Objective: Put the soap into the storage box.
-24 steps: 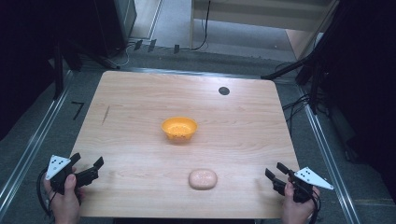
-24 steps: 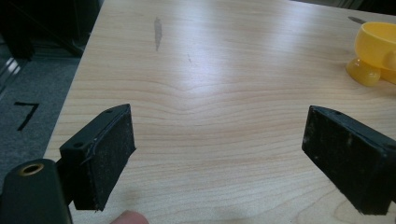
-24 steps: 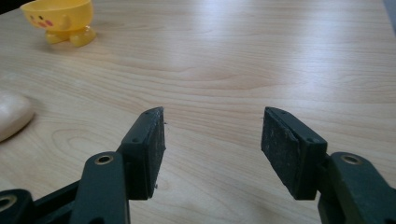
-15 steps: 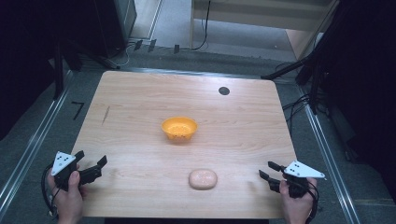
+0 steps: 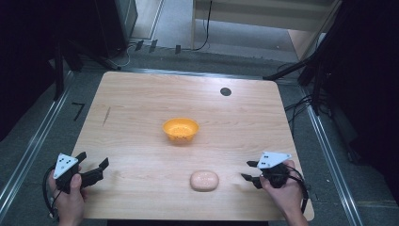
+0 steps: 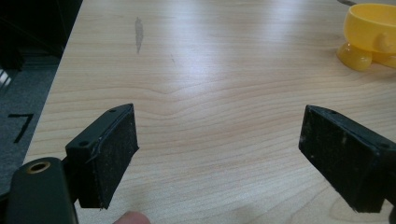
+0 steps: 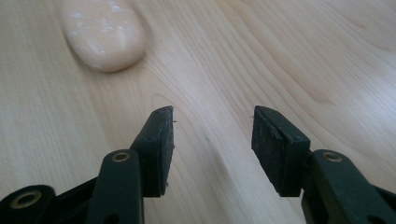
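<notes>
Lying left of the right gripper [image 5: 249,170], pink bun [image 5: 204,181], apart, untouched

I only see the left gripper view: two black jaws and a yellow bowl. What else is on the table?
Observer: A pink oval lump lies on the near side of the bowl.
Operator: Where's the other gripper?
Observer: The right gripper is just right of the lump, with its jaws open and facing it, not touching.
Operator: Is anything in the bowl?
Observer: From the high view it looks empty.
</notes>
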`<state>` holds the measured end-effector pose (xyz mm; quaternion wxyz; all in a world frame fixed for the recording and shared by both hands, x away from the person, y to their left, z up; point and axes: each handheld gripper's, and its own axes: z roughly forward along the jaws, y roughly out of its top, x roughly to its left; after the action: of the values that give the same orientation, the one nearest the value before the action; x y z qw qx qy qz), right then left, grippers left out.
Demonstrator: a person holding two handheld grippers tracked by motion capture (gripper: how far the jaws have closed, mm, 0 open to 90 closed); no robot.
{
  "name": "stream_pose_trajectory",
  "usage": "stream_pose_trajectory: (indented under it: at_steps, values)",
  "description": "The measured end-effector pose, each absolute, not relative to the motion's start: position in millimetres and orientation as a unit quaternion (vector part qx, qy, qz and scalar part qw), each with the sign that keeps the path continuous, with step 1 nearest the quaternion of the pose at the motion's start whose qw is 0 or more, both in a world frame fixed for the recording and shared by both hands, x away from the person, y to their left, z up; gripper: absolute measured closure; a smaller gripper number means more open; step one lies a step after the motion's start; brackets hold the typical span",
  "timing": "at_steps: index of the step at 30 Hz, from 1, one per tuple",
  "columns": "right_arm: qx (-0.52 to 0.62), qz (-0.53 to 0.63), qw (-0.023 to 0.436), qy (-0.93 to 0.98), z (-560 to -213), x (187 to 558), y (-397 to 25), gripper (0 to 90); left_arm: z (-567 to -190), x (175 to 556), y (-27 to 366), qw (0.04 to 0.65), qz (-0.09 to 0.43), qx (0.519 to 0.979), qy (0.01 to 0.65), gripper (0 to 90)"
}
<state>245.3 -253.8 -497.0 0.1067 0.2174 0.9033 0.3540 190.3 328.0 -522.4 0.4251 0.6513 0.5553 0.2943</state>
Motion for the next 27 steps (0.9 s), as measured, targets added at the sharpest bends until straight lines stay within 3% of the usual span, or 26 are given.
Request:
stream_pose_trajectory:
  at_steps: [27]
  values:
    - [0.079,0.312,0.037,0.946,-483,258,-161,46.8,-523,189,327,0.429,0.291,0.66,0.544,13.9]
